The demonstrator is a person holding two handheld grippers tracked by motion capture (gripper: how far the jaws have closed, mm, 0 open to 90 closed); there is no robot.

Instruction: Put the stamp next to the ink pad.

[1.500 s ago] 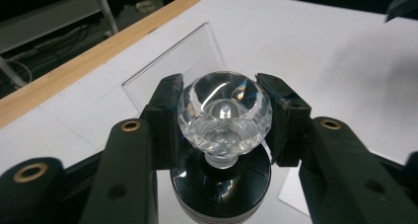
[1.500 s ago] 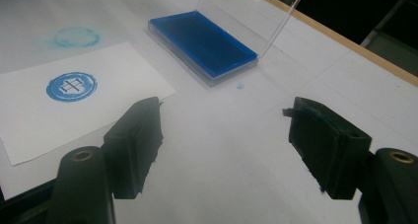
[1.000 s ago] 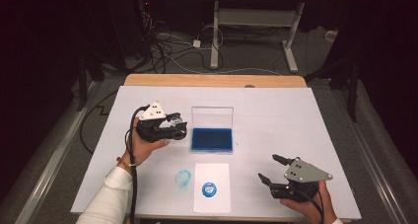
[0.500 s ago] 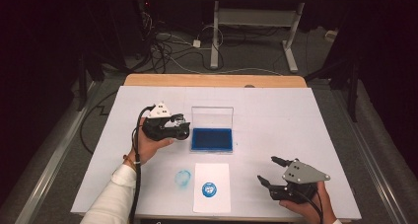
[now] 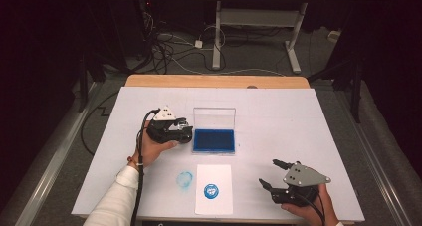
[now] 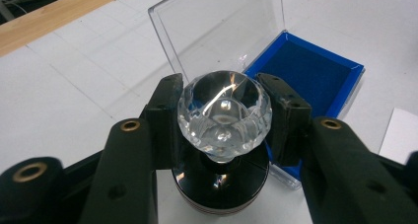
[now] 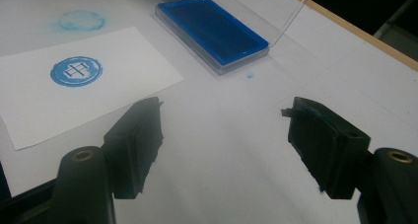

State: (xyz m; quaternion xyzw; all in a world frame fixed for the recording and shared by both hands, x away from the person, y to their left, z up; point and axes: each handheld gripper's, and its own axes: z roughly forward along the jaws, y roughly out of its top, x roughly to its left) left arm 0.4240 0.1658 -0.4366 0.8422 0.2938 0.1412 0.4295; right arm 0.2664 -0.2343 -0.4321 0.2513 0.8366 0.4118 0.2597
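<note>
A stamp with a faceted clear knob (image 6: 224,113) and a round black base (image 6: 222,187) sits between the jaws of my left gripper (image 6: 222,110), which is shut on the knob. In the high view the left gripper (image 5: 183,134) is just left of the blue ink pad (image 5: 215,141); its clear lid (image 5: 214,118) stands open. A white paper (image 5: 214,206) with a round blue print (image 5: 211,190) lies near the front edge. My right gripper (image 5: 267,172) rests open at the front right, with bare table between its jaws (image 7: 224,135).
A faint blue ring smudge (image 5: 185,179) marks the table left of the paper. The white tabletop (image 5: 298,116) ends in a wooden strip (image 5: 214,81) at the far edge. Cables and a desk frame lie on the floor beyond.
My left gripper has shifted slightly right, closer to the ink pad, still holding the stamp. The right gripper has sunk a little toward the front edge.
</note>
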